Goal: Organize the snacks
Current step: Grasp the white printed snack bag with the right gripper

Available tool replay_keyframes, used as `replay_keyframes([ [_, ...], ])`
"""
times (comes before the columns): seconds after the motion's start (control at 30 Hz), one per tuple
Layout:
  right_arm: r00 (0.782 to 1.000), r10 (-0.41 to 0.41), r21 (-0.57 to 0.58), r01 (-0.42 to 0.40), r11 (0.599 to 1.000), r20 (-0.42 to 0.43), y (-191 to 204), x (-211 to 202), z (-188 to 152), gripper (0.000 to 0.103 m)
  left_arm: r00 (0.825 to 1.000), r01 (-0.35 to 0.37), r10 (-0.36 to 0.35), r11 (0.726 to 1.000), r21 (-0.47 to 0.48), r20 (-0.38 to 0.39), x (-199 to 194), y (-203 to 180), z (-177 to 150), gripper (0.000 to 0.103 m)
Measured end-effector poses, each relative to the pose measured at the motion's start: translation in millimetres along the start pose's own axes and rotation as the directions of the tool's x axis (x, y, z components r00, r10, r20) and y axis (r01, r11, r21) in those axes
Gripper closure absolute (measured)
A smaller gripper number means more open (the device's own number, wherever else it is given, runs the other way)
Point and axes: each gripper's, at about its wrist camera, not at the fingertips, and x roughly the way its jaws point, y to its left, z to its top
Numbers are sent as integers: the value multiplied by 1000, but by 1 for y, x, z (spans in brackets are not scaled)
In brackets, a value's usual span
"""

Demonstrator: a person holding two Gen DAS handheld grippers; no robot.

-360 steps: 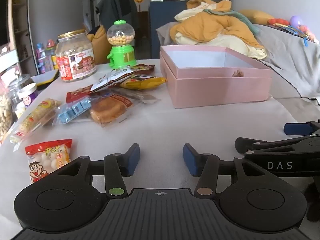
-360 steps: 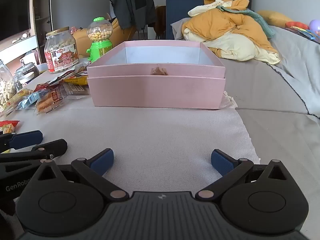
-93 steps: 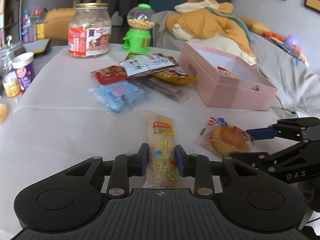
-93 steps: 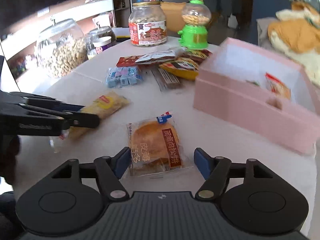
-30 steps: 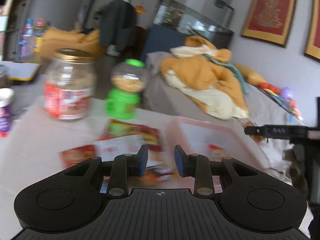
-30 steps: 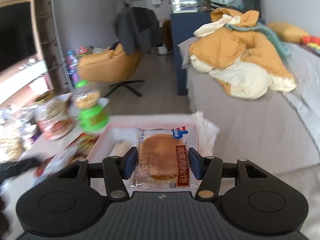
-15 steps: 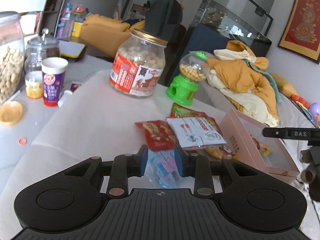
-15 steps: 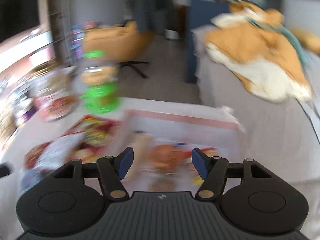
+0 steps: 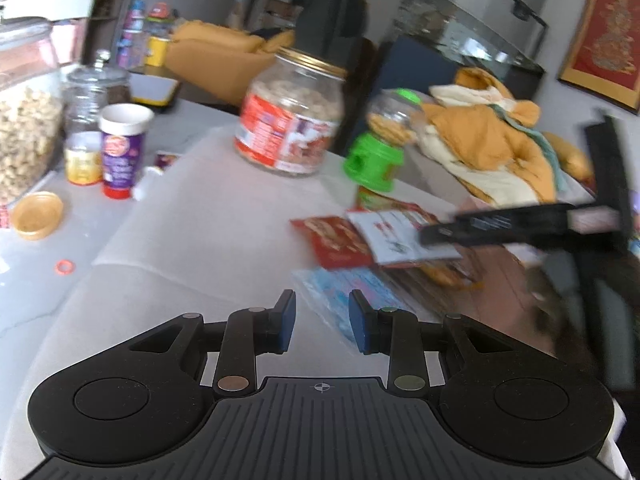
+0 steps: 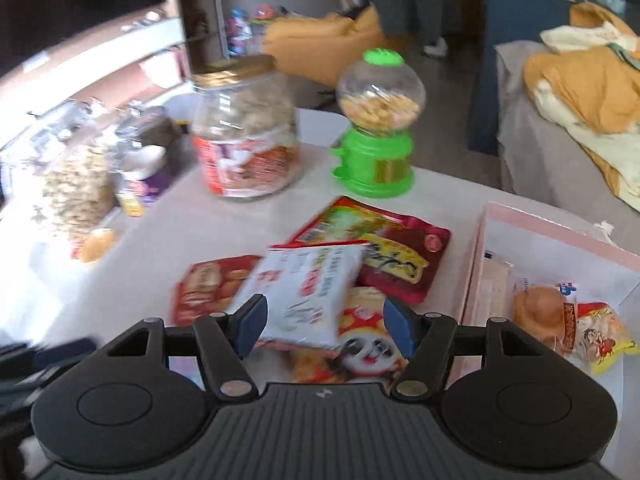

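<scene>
Snack packets lie piled on the white table. My right gripper (image 10: 324, 328) is open and empty, above a white packet (image 10: 308, 284) and a panda packet (image 10: 360, 348). The pink box (image 10: 476, 264) at the right holds a round cake packet (image 10: 540, 308) and a yellow packet (image 10: 600, 328). My left gripper (image 9: 322, 322) is open and empty, just left of a blue packet (image 9: 340, 292). A red packet (image 9: 336, 240) and the white packet (image 9: 396, 232) lie beyond it. The right gripper (image 9: 520, 224) crosses the left wrist view, blurred.
A labelled jar (image 10: 244, 136) and a green candy dispenser (image 10: 378, 128) stand at the back. A large nut jar (image 9: 24, 120), a purple cup (image 9: 120, 148) and a yellow lid (image 9: 38, 216) are at the left. A bed with yellow bedding (image 10: 592, 92) lies to the right.
My right gripper has let go of the cake packet, which now lies in the box, and has swung left over the pile. My left gripper has drifted left beside the blue packet.
</scene>
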Motion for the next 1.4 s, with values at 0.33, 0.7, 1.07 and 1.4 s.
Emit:
replay_keyframes([
  [0.33,998,-43,-151,36,988,-44,44,46,11,25,1000,-11,12,1000,26,-25,2,-7,-7,70],
  [0.7,998,52,-222,-46,974,19,49,-26,-37,27,999,-32,32,999,11,-34,6,-9,-2,70],
  [1.07,999,-3,-269,16,963,51,-2,-101,-136,27,994,-90,108,942,323,-37,45,-95,-7,69],
  [1.4,1000,15,-32,-14,999,27,-57,-93,-163,24,973,-203,230,881,428,-13,46,-78,-15,58],
])
